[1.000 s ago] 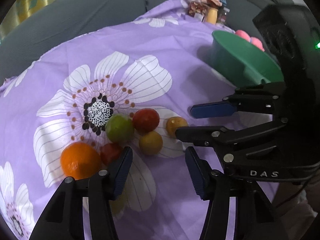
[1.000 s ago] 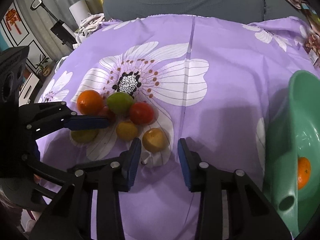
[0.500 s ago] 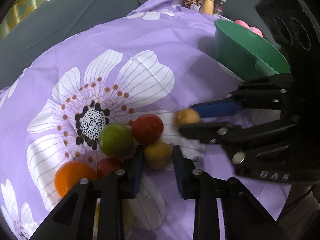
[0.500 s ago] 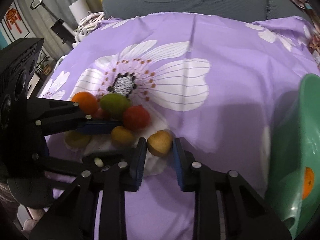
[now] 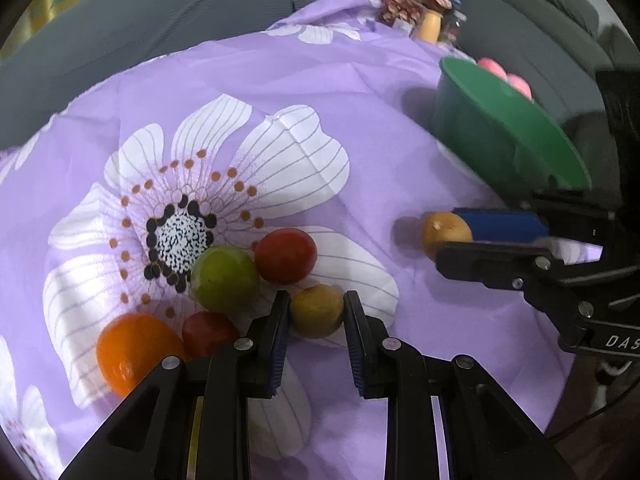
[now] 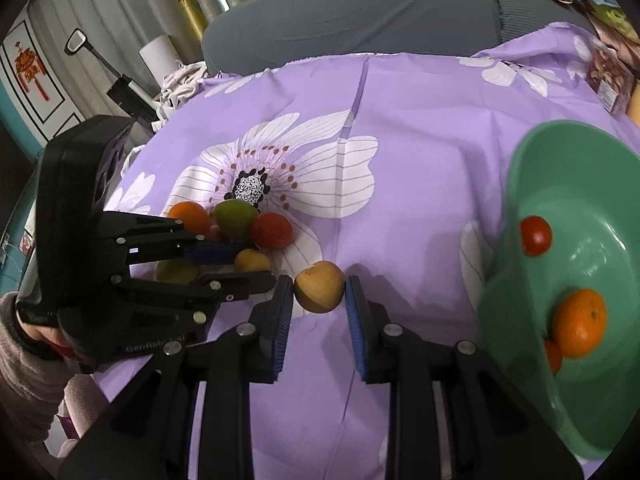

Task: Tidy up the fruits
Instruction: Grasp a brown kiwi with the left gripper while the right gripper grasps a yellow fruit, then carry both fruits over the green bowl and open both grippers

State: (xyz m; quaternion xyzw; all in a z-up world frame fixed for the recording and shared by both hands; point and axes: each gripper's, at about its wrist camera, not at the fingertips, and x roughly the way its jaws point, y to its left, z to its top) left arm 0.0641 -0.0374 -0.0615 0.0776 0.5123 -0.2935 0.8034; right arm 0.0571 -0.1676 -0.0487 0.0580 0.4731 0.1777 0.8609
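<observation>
My left gripper [image 5: 316, 310] is shut on a small yellow fruit [image 5: 317, 311] at the edge of a fruit pile on the purple flowered cloth [image 5: 280, 92]. A green fruit [image 5: 224, 278], a red tomato [image 5: 285, 255], a smaller red fruit [image 5: 208, 332] and an orange [image 5: 130, 350] lie beside it. My right gripper [image 6: 319, 294] is shut on a yellow-orange fruit [image 6: 319, 286], held just above the cloth, right of the pile. The green bowl [image 6: 532, 168] at the right holds an orange [image 6: 580, 322] and a red tomato [image 6: 535, 235]. The right gripper [image 5: 452, 236] also shows in the left wrist view.
A grey sofa back [image 6: 360, 12] runs behind the cloth. Packets and a bottle [image 5: 430, 26] sit at the far right corner, with pink objects [image 5: 506, 74] behind the bowl. A yellow-green fruit [image 6: 176, 272] lies under the left gripper [image 6: 256, 262]. A sleeve [image 6: 24, 356] shows at the lower left.
Both grippers closed on their fruits. The right gripper then carried its yellow-orange fruit to the right, away from the pile and toward the green bowl. The left gripper stayed at the pile.
</observation>
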